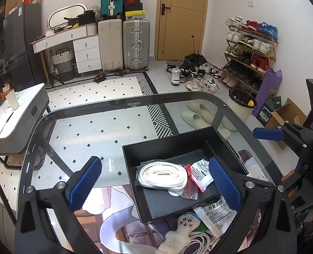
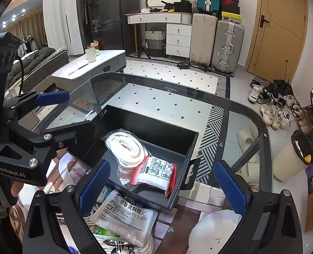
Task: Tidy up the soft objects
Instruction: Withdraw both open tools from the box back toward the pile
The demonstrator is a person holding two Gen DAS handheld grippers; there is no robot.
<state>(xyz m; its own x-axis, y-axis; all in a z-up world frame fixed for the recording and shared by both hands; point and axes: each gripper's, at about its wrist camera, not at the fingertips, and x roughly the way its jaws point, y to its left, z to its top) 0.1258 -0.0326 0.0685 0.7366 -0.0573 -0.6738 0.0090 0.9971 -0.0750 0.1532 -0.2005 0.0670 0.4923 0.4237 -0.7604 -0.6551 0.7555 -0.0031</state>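
Black open-topped box [image 1: 178,146] on the glass table [image 1: 75,131] — holds two items, side by side on its floor. Item one: coiled white strap in a clear bag [image 1: 162,175], at 9 o'clock of the box interior in the left wrist view. Item two: white packet with red zip edge and printed pictograms [image 2: 156,174], touching the strap bag, toward 3 o'clock in the left wrist view.

Outside the box, against its near wall at 6 o'clock: white sachet printed with Chinese characters [image 2: 125,216]; green-and-white packet [image 2: 102,231] partly under it; small white plush figure with a drawn face [image 1: 180,229]; loops of white cable [image 1: 201,240] beside the plush.

Left gripper [image 1: 156,186] — jaws spread wide, blue pads clear of everything, nothing held; it hangs above the near edge of the box. Its body also shows at 9 o'clock in the right wrist view, with part of a hand on the handle [image 2: 15,188].

Right gripper [image 2: 163,187] — jaws likewise wide apart, empty, above the near right corner of the box; the red-edged packet lies below, between the pads but untouched.

Background: suitcases [image 1: 124,44], shoe rack [image 1: 249,50], slippers [image 1: 196,114] on the floor under the glass.
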